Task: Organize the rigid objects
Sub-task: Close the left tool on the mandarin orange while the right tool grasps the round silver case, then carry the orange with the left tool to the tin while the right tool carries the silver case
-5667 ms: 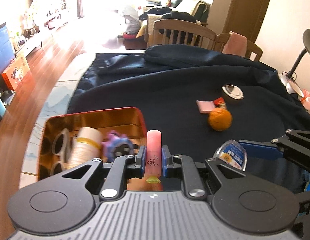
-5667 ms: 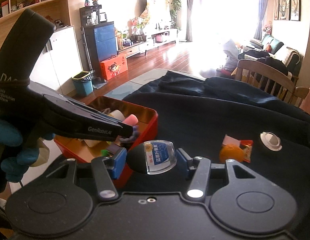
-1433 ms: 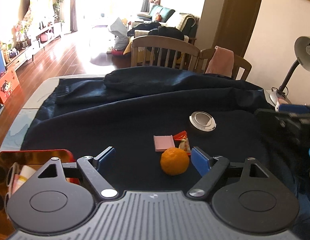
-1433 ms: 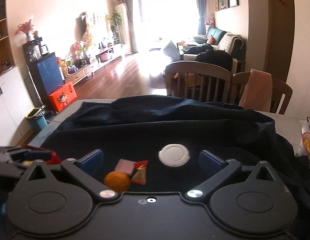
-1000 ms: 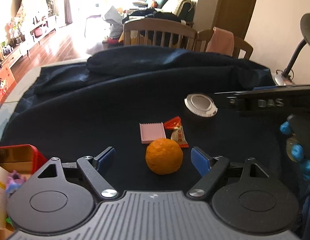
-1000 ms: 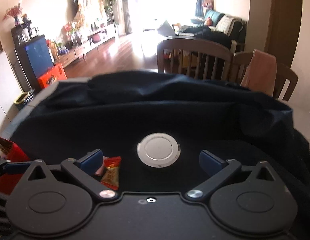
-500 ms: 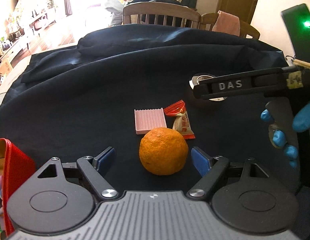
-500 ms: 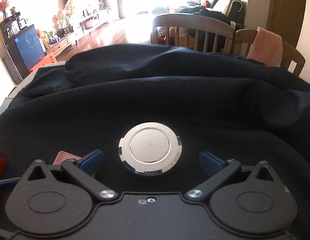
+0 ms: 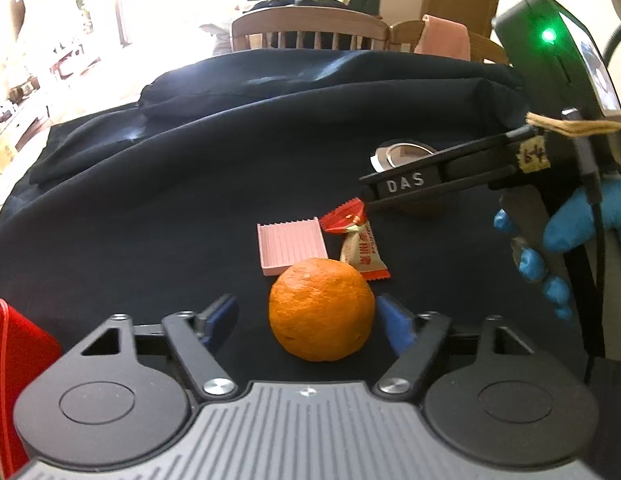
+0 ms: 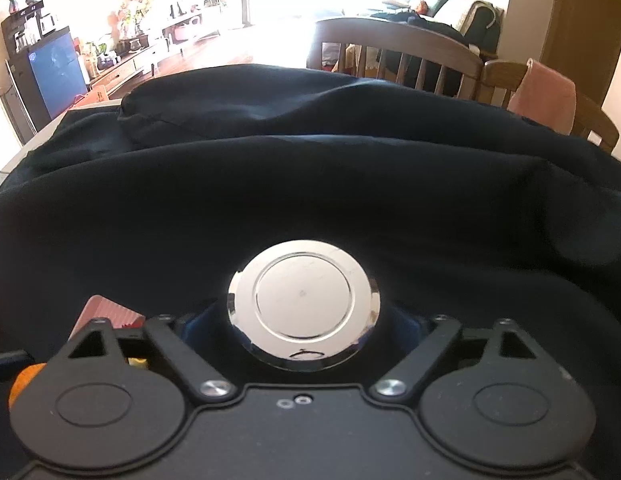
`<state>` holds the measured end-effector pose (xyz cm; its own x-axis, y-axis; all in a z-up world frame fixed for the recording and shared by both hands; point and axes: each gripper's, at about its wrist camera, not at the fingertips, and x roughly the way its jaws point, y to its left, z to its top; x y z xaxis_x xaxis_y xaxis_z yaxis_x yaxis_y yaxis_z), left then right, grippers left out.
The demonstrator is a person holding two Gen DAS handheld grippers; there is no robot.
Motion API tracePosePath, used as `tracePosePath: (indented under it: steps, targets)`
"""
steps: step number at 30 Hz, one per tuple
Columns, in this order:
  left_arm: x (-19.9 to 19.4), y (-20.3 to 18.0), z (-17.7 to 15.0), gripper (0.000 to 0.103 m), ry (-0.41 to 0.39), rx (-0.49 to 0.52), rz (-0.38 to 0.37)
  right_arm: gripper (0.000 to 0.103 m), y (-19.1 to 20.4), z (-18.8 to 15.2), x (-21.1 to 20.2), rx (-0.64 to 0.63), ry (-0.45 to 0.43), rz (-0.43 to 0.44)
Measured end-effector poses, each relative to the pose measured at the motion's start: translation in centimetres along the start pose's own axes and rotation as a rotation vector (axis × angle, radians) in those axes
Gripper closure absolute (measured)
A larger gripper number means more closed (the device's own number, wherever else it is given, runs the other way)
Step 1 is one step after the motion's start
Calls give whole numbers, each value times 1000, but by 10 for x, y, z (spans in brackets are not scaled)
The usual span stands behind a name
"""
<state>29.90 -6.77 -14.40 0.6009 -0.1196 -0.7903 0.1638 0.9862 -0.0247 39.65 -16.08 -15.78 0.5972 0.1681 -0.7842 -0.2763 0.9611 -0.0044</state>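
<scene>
Presently, four loose items remain on the dark cloth (image 9: pixel 190 208), with the orange (image 9: pixel 320 310) taken as the reference point. The pink ridged tray (image 9: pixel 290 245) lies just behind the orange, touching or nearly so; the wrapped candy (image 9: pixel 360 246) lies just behind it and to the right. The round metal tin (image 10: pixel 303 306) sits well behind and to the right, partly hidden in the left wrist view by the other tool. The red box (image 9: pixel 14 380) stands to the orange's left at the frame edge; its contents cannot be made out here.

The left gripper (image 9: pixel 310 322) straddles the orange, its jaws closing, the blue pads (image 9: pixel 392 326) close to the fruit yet with gaps showing on both sides; no grip is made. The right gripper (image 10: pixel 303 330) straddles the tin, jaws closing; the pads are largely hidden behind the tin's rim, so contact cannot be confirmed. A blue-gloved hand (image 9: pixel 566 240) holds that tool.

Assessment: two pickups are in hand, neither item lifted. All four items are judged still to go to the box.
</scene>
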Motion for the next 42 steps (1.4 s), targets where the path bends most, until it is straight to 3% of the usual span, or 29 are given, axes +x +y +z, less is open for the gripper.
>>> tracePosePath:
  steps: [6, 29, 42]
  targets:
    - [-1, 1, 0, 51, -2, -10, -29, 27, 2, 1, -1, -24, -7, 1]
    - [-25, 7, -21, 51, 57, -80, -22, 27, 17, -20, -70, 15, -32, 95]
    - [-74, 23, -33, 51, 26, -114, -5, 27, 54, -32, -123, -24, -46, 140]
